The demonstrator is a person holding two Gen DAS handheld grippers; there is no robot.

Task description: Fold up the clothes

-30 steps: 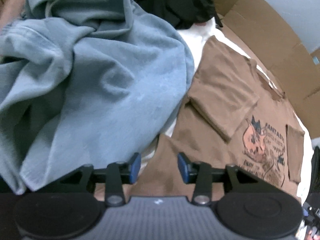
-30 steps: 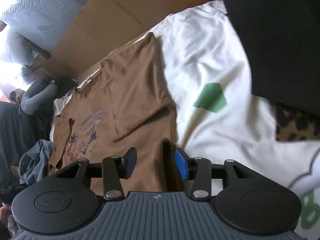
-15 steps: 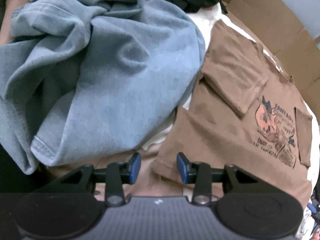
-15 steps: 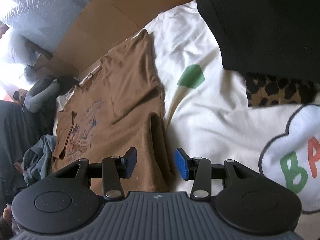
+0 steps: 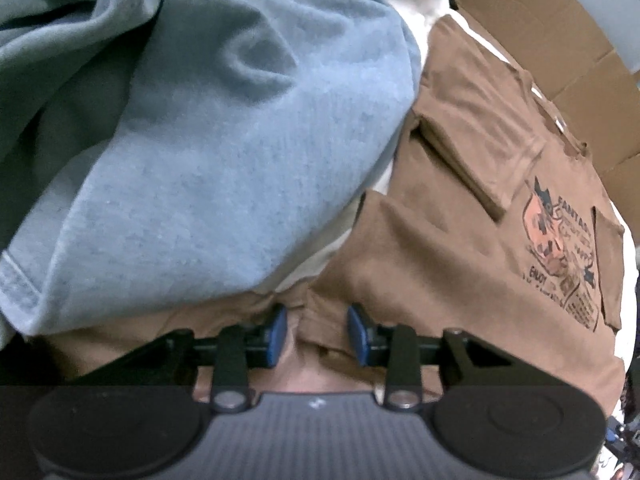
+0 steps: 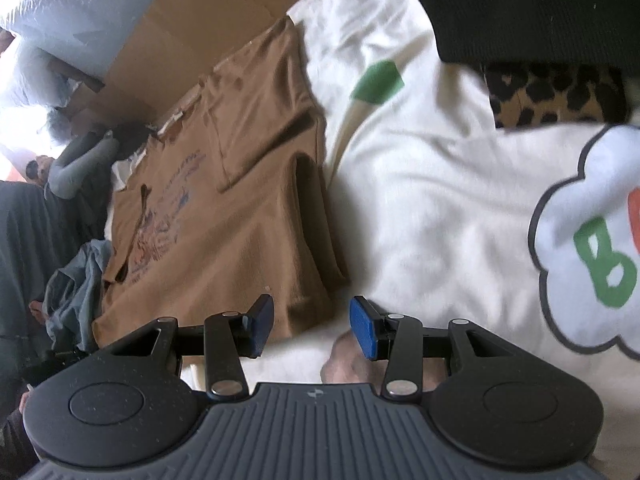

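Both grippers now lower & nearer brown tee's hem vs 1 s ago; L jaws narrower.

L→R: blue-grey sweatshirt [image 5: 208, 152], crumpled heap, overlapping tee's L edge. L gripper [image 5: 317, 330]: jaws closing, hem corner of brown graphic T-shirt [image 5: 460, 264] between pads, not clamped yet. Tee lies flat on white printed blanket [image 6: 432, 184], sleeves folded in, cardboard [image 5: 560, 40] beyond it. R gripper [image 6: 310, 326]: jaws abt half open, holding nothing, straddling tee's other hem corner. Black garment [image 6: 540, 8] & leopard-print item [image 6: 552, 96] far R.
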